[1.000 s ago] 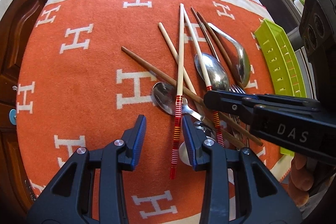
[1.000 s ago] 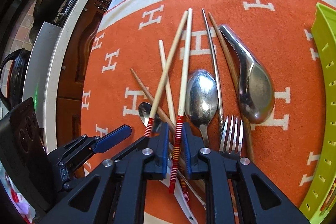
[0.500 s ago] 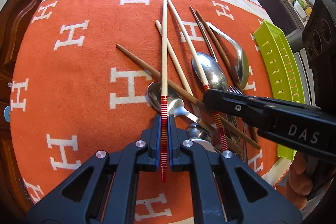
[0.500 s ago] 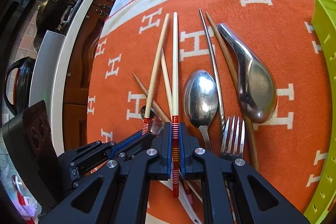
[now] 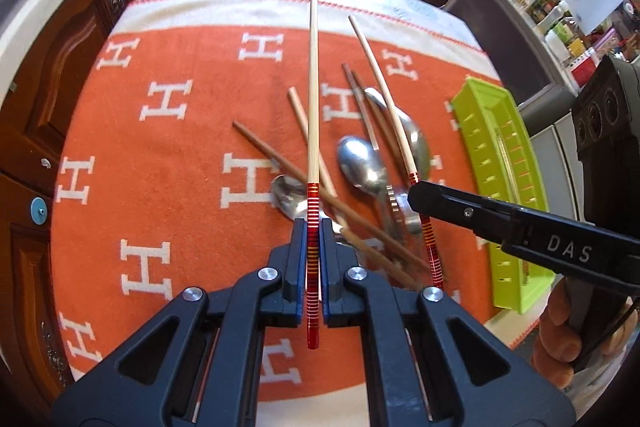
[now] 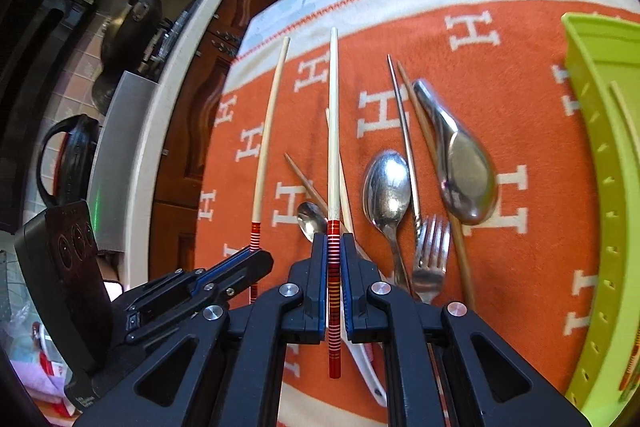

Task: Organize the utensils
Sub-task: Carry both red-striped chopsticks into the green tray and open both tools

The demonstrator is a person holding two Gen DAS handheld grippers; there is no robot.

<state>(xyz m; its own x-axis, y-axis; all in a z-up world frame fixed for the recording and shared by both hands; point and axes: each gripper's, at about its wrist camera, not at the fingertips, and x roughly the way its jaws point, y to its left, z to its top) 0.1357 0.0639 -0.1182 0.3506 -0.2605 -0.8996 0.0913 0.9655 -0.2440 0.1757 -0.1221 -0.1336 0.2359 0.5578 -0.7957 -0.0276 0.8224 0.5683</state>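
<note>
Left wrist view: nearest the lens, the left gripper (image 5: 313,227) has its fingers (image 5: 297,259) clamped on the red-banded end of a pale chopstick (image 5: 313,99). A second ago those fingers stood apart around that stick as it lay on the pile; they have just been closing and now pinch it, and the stick hangs clear above the orange cloth (image 5: 168,163) with its pale tip pointing far up the frame. To the right, the right gripper (image 5: 416,189) reaches in side-on, clenched on the second red-banded chopstick (image 5: 384,99), which likewise sits higher than before. A person's hand (image 5: 560,331) shows at the lower right edge.

Right wrist view: the fingers (image 6: 320,283) squeeze the same second chopstick at its striped end, where a second ago a slight gap remained. The left gripper sits low at the left with its own stick slanting beside it.

Beneath and beyond both sticks, the pile remains on the cloth as before: brown chopsticks (image 5: 280,157), a plain pale chopstick (image 5: 298,111), a small spoon (image 6: 311,221), a large spoon (image 6: 386,187), a fork (image 6: 430,251), and a deep ladle-like spoon (image 6: 466,171). A white piece, perhaps a handle, is partly hidden under the fingers.

Farther right, the green tray (image 5: 472,115) lies on the tabletop's cloth; it seems to hold a few sticks already.
</note>
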